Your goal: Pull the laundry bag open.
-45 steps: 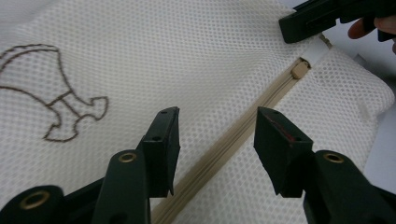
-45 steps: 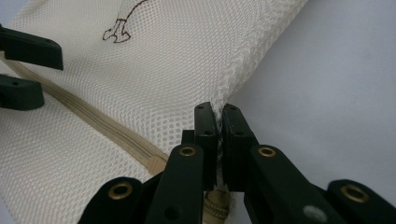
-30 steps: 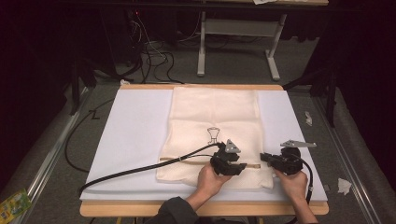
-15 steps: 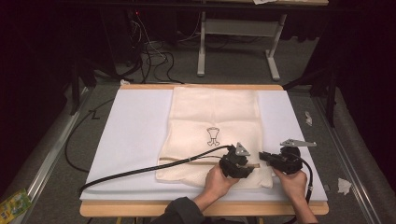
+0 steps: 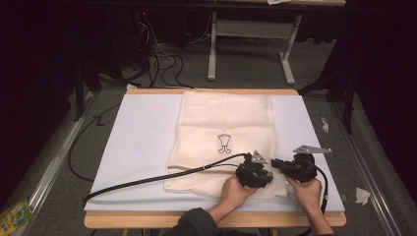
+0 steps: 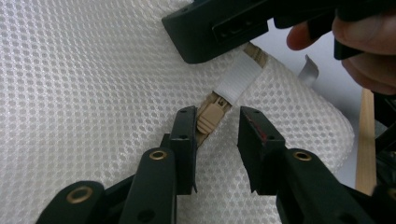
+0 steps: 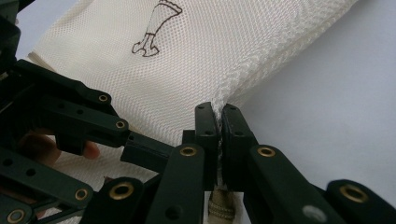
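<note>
A cream mesh bag (image 5: 226, 123) with a small black printed mark (image 5: 224, 143) lies flat on a white board (image 5: 142, 137). Both grippers work at its near right corner. My right gripper (image 7: 218, 121) is shut on the bag's seamed edge (image 7: 229, 88), with a tan strap end below its jaws. My left gripper (image 6: 217, 121) points at the tan zipper pull (image 6: 211, 115), which sits between its jaws beside a white tab (image 6: 238, 79). These jaws have just been closing; the left pad is at the pull and the right pad stands apart from it. In the high view the left gripper (image 5: 268, 176) nearly meets the right gripper (image 5: 276, 164).
A thick black cable (image 5: 147, 179) runs from the left gripper across the board to the left. The wooden table edge (image 5: 147, 220) lies close below the hands. Paper scraps (image 5: 362, 195) lie on the floor at right. A desk frame (image 5: 248, 29) stands behind the table.
My left hand has slid right along the bag's near edge, closing in on the right gripper. The right hand has stayed where it was.
</note>
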A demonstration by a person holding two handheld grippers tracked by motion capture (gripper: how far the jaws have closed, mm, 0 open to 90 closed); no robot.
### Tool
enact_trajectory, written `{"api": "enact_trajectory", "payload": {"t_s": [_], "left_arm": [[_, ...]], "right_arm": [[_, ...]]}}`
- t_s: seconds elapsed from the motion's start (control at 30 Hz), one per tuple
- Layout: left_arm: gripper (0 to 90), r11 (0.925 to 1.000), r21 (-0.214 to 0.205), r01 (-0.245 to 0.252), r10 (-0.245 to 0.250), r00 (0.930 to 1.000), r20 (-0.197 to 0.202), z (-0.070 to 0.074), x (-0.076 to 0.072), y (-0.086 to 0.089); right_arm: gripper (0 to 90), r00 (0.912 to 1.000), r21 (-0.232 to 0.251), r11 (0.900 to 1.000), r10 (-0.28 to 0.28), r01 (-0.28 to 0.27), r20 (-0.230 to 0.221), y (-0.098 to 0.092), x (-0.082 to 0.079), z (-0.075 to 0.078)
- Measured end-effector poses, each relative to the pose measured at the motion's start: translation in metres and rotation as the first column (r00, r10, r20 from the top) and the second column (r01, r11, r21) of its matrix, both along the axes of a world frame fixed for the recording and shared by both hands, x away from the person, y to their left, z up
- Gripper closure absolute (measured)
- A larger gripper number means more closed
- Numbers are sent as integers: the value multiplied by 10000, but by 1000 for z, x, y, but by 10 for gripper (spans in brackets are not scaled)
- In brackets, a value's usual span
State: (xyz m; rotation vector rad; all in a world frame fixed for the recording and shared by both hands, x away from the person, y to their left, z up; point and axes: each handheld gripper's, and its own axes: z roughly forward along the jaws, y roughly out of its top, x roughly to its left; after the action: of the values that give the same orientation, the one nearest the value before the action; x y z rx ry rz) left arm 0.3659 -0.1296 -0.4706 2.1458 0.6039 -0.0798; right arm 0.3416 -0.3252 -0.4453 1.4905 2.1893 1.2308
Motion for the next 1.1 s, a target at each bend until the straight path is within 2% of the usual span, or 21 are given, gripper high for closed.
{"api": "enact_trajectory", "payload": {"t_s": [0.03,0.17,0.5,0.97,1.1], "left_arm": [[692,10000,-76,-32,31,9999,-154,-1,2,0],[714,9998,-188,-48,43,9997,-260,-1,3,-1],[739,9995,-299,77,-84,9997,-242,0,1,1],[781,9990,-435,106,-128,9987,-492,0,0,1],[793,9981,-600,110,-141,9986,-510,1,1,3]], "right_arm": [[880,10000,-29,10000,0,0,-3,0,1,0],[880,10000,-107,9999,2,-2,-40,0,1,-1],[880,10000,-73,10000,0,1,37,-1,1,-1],[880,10000,-98,10000,-14,14,-38,-2,0,-3],[880,10000,-48,10000,-40,40,-7,-3,0,-2]]}}
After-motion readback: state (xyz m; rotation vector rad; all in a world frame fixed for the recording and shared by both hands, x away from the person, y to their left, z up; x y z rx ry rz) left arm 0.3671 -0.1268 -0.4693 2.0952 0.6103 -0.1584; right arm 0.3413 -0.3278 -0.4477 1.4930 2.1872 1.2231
